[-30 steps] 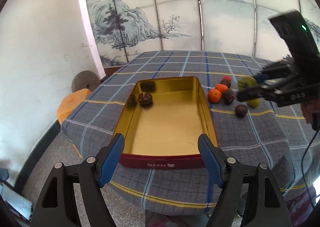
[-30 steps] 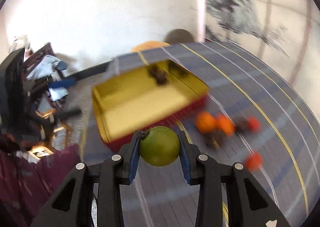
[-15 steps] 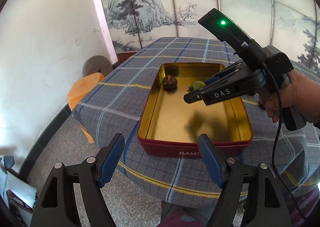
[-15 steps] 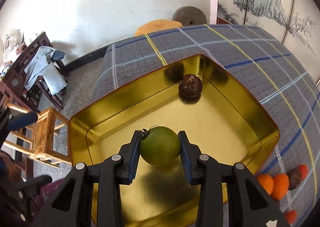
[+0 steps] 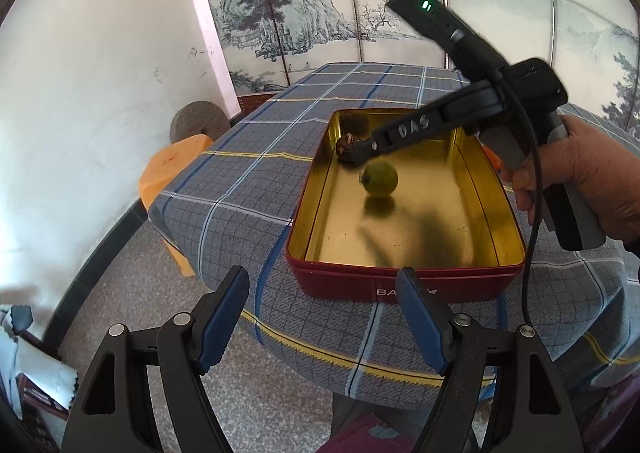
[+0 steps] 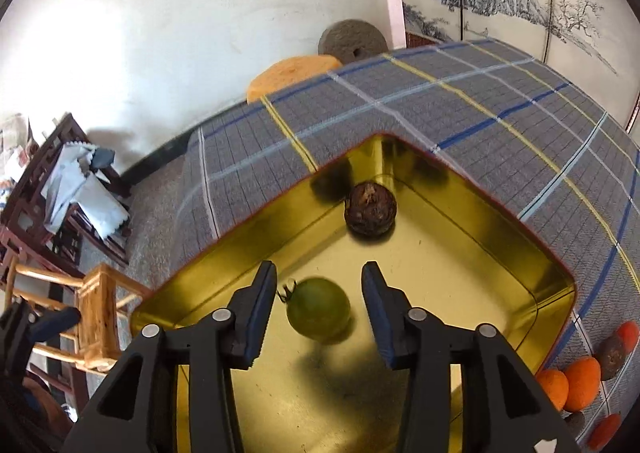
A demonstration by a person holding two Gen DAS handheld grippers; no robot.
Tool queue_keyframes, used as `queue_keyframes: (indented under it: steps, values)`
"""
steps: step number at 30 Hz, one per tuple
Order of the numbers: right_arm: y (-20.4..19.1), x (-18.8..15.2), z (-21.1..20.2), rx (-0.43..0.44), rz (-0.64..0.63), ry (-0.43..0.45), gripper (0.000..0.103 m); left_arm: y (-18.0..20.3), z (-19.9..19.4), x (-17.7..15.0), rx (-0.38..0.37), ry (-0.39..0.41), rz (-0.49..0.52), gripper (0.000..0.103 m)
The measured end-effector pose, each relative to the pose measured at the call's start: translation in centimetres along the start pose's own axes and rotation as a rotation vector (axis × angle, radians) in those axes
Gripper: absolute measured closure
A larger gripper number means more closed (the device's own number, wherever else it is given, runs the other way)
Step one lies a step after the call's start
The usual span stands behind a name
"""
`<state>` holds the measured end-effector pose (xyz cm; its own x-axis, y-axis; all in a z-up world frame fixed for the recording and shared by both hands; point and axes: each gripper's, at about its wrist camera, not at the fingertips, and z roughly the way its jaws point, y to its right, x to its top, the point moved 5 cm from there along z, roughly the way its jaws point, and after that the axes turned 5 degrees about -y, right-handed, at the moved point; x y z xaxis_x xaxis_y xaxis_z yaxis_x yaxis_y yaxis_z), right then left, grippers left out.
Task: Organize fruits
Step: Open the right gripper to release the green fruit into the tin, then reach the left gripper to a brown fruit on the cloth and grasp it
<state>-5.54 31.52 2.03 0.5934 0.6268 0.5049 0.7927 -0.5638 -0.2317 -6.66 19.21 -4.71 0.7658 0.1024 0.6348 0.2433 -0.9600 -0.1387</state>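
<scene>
A gold-lined red tin (image 5: 408, 285) (image 6: 520, 237) sits on the checked tablecloth. A green fruit (image 5: 380, 183) (image 6: 319, 310) is in the tin, free of the fingers and slightly blurred. A dark brown fruit (image 6: 370, 207) (image 5: 345, 145) lies in the tin's far corner. My right gripper (image 6: 319, 295) is open above the tin, its fingers either side of the green fruit; it also shows in the left wrist view (image 5: 356, 155). My left gripper (image 5: 322, 317) is open and empty, off the table's near edge in front of the tin.
Orange, red and dark fruits (image 6: 580, 377) lie on the cloth right of the tin. An orange stool (image 5: 172, 169) and a round stone (image 5: 198, 123) stand by the wall. Wooden chairs (image 6: 68, 213) stand on the floor to the left.
My right gripper carried the green fruit over the tin, then opened and let it go; the fruit now sits loose below the fingers. The left gripper's view shifted a little.
</scene>
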Motion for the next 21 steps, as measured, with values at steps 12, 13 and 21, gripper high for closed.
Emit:
queue_keyframes:
  steps: [12, 13, 21]
  values:
    - [0.5, -3.6, -9.9, -0.033, -0.029, 0.240, 0.036, 1.6, -0.8, 0.3, -0.045, 0.013, 0.059, 0.027]
    - [1.3, -5.6, -11.1, -0.066, -0.022, 0.257, 0.034, 2.3, -1.2, 0.4, -0.076, 0.019, 0.083, 0.027]
    - [14.0, -20.1, -17.6, -0.458, 0.254, 0.205, 0.032, 8.9, -3.3, 2.4, -0.318, 0.038, 0.239, 0.027]
